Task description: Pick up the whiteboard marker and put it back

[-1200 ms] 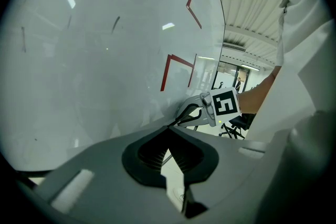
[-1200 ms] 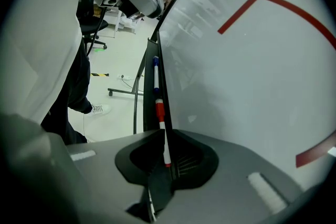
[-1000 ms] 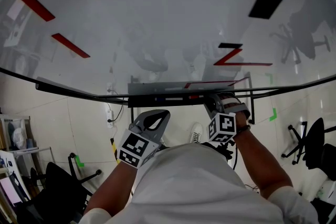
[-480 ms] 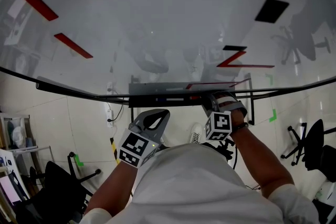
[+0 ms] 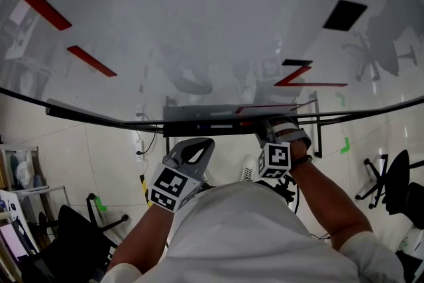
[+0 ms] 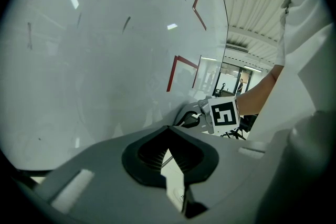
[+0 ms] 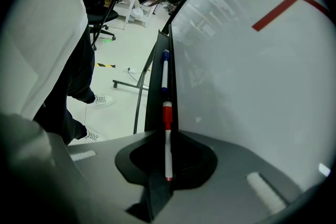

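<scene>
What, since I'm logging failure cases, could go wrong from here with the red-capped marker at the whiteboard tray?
1. The right gripper is shut on the red-capped marker, held in line with the narrow tray. Released off-centre, it could roll off onto the floor.
2. The blue-capped marker lies just ahead on the tray, so sliding forward might knock it.

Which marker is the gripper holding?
Find the big whiteboard, then the dark tray along its bottom edge. Two markers lie there in a row. It is the red-capped marker inside the right gripper, not the blue-capped marker farther along.
</scene>
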The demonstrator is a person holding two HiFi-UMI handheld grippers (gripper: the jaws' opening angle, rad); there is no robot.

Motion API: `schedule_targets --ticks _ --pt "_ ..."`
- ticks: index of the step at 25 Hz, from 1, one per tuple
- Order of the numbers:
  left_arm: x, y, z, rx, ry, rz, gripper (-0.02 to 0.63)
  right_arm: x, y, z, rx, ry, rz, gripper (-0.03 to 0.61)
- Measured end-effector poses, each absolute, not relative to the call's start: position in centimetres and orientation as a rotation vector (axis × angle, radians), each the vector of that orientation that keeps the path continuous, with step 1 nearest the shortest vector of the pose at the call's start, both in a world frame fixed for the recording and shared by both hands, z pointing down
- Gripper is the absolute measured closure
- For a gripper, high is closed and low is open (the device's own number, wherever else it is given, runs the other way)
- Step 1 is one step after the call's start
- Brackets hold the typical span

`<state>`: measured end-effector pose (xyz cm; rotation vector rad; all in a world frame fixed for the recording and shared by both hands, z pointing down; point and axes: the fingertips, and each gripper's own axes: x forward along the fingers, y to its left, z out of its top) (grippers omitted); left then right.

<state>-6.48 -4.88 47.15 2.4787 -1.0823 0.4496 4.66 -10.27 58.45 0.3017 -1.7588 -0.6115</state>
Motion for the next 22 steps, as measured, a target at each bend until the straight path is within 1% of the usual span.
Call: schedule_targets --ticks 10,16,22 --pt "-6.2 -5.1 46.8 2.48 -1.061 0.444 0.597 4.7 -10.2 58.1 0.291 -1.732 -0.621 0.543" --pt "-5.8 -5.0 46.8 2.483 -1.051 0.442 0.597 4.5 -9.4 56.4 0.309 -1.776 -0.614 0.543" --pt "-5.5 -4.8 46.8 2.481 -1.046 0.441 0.597 4.7 -9.0 54.5 0.443 -1.957 -0.4 0.543"
